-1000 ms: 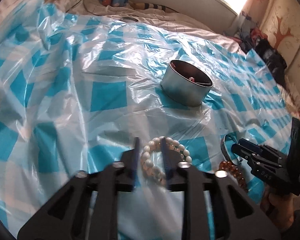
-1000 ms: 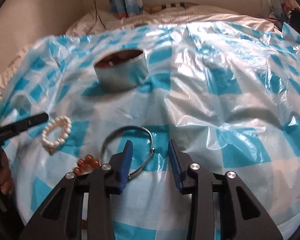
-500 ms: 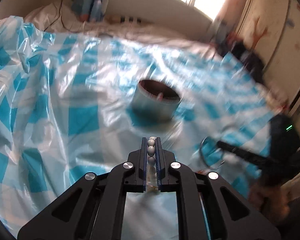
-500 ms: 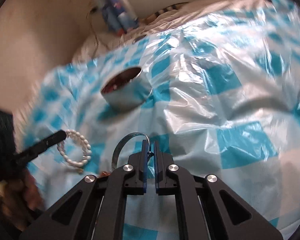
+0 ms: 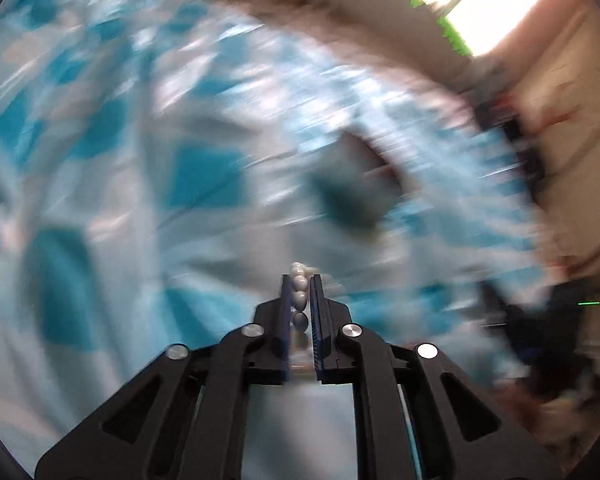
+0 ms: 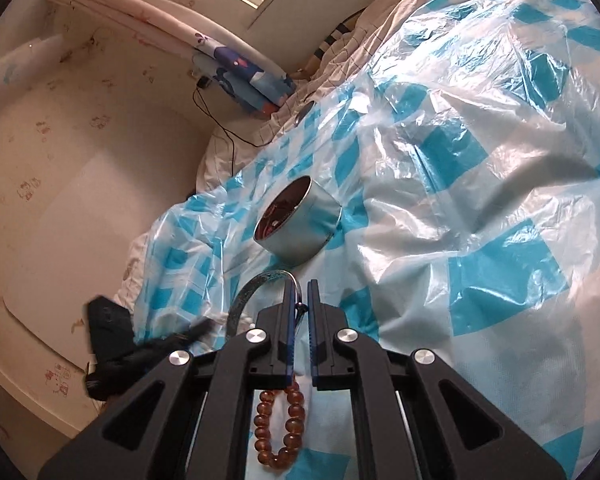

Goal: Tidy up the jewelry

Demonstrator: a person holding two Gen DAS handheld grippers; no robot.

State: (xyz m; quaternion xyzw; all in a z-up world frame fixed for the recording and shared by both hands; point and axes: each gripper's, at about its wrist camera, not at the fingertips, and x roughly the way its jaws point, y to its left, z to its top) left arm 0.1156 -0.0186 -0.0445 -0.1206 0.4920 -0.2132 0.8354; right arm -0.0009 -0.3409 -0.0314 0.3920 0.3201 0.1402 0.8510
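Observation:
My left gripper [image 5: 300, 280] is shut on a white pearl bracelet [image 5: 299, 297], held above the sheet; this view is badly blurred. The round metal tin [image 5: 354, 184] is a dark smear ahead of it. My right gripper [image 6: 299, 286] is shut on a thin grey metal bangle [image 6: 256, 286], lifted off the bed. The tin [image 6: 300, 226] lies just beyond, with jewelry inside. An amber bead bracelet [image 6: 278, 424] lies on the sheet under the right gripper. The left gripper [image 6: 172, 340] shows at the lower left of the right wrist view.
A blue and white checked plastic sheet [image 6: 480, 208] covers the bed, crumpled in folds. A wall [image 6: 80, 160] runs along the left, with a rolled blue patterned cloth [image 6: 248, 80] and a cable at the bed's head. A window [image 5: 504, 4] is at the far end.
Both grippers closed on their items and lifted them. The left one now swings fast with the pearl bracelet. The right one has tilted and risen toward the tin with the bangle.

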